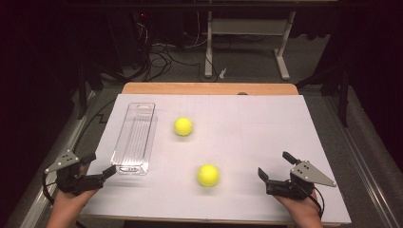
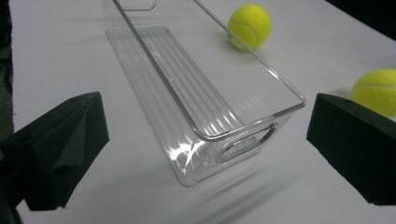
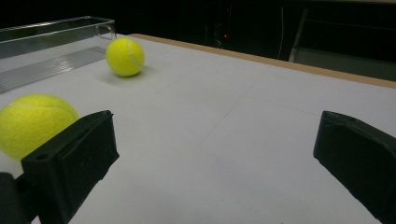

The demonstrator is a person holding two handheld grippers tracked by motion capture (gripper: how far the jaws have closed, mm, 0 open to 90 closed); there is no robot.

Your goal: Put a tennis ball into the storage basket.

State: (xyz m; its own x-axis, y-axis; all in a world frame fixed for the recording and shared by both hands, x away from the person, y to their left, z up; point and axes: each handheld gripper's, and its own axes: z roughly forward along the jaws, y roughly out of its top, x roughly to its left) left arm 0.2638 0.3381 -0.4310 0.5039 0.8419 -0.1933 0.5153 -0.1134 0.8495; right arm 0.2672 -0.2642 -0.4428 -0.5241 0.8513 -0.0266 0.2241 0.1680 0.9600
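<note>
Dark surroundings ring a white table (image 1: 266,123) with a wooden strip along its far edge; cables and the legs of another desk lie on the floor beyond. On the left part of the table a clear plastic bin (image 1: 135,137) lies lengthwise, one short end toward the person. Two yellow tennis balls rest on the bare surface: the far ball (image 1: 183,126) just right of the bin's middle, the near ball (image 1: 208,175) closer to the person and well apart from the bin.

The left gripper (image 1: 102,165) sits at the table's near left edge, its jaws spread wide and holding nothing. In the left gripper view the bin's near end (image 2: 233,140), with its cut-out handle, lies ahead between the two jaws, not touching either.

The right gripper (image 1: 275,164) rests near the front right corner, jaws likewise wide apart and empty. In the right gripper view the near ball (image 3: 35,123) sits just behind the left-hand jaw, outside the gap; the far ball (image 3: 124,56) lies farther off beside the bin.

Open white surface stretches between the grippers and across the right half of the table.
</note>
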